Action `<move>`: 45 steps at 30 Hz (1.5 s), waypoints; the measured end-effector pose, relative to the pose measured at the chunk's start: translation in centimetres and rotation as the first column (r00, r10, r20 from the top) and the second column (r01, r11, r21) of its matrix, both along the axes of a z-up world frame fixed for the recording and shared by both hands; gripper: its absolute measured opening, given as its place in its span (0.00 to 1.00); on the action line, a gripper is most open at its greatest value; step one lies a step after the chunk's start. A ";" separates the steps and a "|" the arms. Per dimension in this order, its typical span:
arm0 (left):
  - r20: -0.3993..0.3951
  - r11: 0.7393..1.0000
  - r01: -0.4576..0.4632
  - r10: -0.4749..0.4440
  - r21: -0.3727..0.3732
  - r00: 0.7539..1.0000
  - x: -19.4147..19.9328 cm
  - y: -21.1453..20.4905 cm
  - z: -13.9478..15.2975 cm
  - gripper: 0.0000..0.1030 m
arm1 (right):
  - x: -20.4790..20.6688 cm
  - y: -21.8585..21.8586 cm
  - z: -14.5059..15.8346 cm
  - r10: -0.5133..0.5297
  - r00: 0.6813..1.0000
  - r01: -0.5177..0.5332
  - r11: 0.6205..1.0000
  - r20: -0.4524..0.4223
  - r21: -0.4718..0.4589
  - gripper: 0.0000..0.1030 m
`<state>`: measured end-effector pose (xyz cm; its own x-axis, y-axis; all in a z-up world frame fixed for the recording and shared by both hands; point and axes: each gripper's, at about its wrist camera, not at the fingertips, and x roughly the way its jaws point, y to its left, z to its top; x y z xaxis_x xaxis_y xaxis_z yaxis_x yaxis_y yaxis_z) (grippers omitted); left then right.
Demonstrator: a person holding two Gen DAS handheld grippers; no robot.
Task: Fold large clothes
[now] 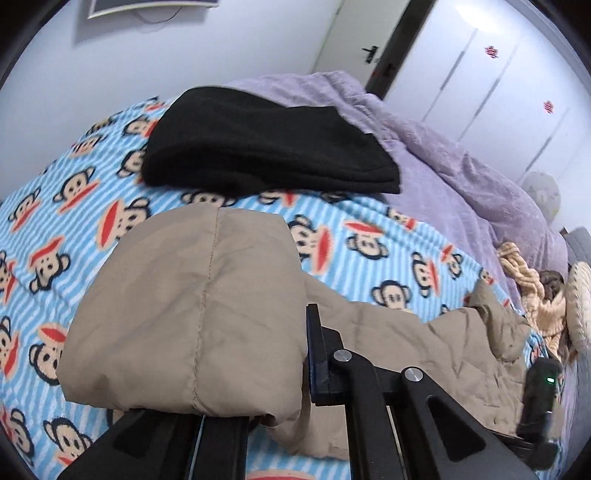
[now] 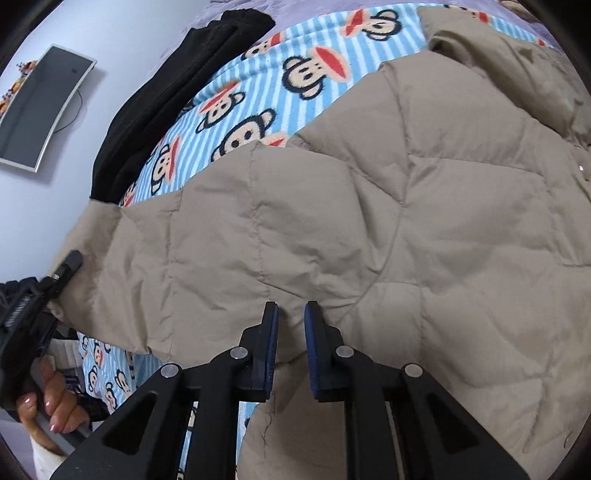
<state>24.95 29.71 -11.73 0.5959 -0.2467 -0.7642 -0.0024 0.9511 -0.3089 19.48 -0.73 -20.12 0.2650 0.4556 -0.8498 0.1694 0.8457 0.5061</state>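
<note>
No basket, box or other container shows in either view; everything lies loose on the bed.

The beige quilted puffer jacket fills the centre and right of the right wrist view, its diamond stitching puffed and lightly creased. In the left wrist view a rounded fold of it bulges at centre left, and the rest trails flat toward the lower right.

The right gripper sits at lower centre of its frame, its 2 blue-padded fingers drawn close, pinching a small ridge of jacket fabric. The left gripper has 1 finger visible against the fold; the other is hidden under the cloth, so I cannot tell how its jaws stand. Its body also appears at the left edge of the right wrist view, with a hand below.

The jacket lies on a blue-striped fleece blanket printed with monkey faces. A folded black garment rests at upper centre, a lilac plush blanket heaped to its right. Pale walls, a white door and a wall-mounted screen surround them.
</note>
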 end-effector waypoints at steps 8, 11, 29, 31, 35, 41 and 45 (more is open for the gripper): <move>0.122 0.934 0.354 -0.345 -0.057 0.931 -2.3 -14.8 5.4 0.10 | -0.8 -2.2 -1.8 0.042 0.995 -0.029 0.989 -0.088 0.145 0.16; 0.133 0.878 0.475 -0.464 -0.061 0.875 -3.6 -22.2 5.8 0.10 | -3.5 -6.9 -0.2 -0.026 0.997 0.035 0.989 -0.066 0.140 0.16; -0.131 0.743 0.633 -0.620 0.219 0.774 -11.8 -39.1 -6.9 0.12 | -14.0 -27.4 -2.2 -0.342 0.939 0.340 0.939 -0.027 -0.052 0.16; -0.121 0.747 0.627 -0.617 0.220 0.777 -11.7 -38.8 -6.3 0.74 | -13.7 -26.8 -2.4 -0.344 0.939 0.342 0.938 -0.015 -0.054 0.16; -0.033 0.786 0.569 -0.580 0.240 0.814 -12.2 -36.2 -3.4 1.00 | -13.1 -26.0 -0.7 -0.309 0.951 0.310 0.946 0.018 -0.095 0.29; 0.008 0.868 0.415 -0.433 0.272 0.901 -10.9 -28.8 -1.3 1.00 | -14.2 -23.2 4.1 -0.153 0.971 0.192 0.957 0.184 -0.219 0.75; -0.038 0.912 0.253 -0.255 0.322 0.966 -7.8 -23.1 -3.4 1.00 | -12.5 -18.0 5.9 0.049 0.964 0.047 0.936 0.260 -0.349 0.78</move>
<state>17.17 6.61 -15.15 0.5495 -0.1320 -0.8250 0.2531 0.9674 0.0138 6.99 -18.75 -14.18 0.4984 0.1434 -0.8550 0.0706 0.9762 0.2050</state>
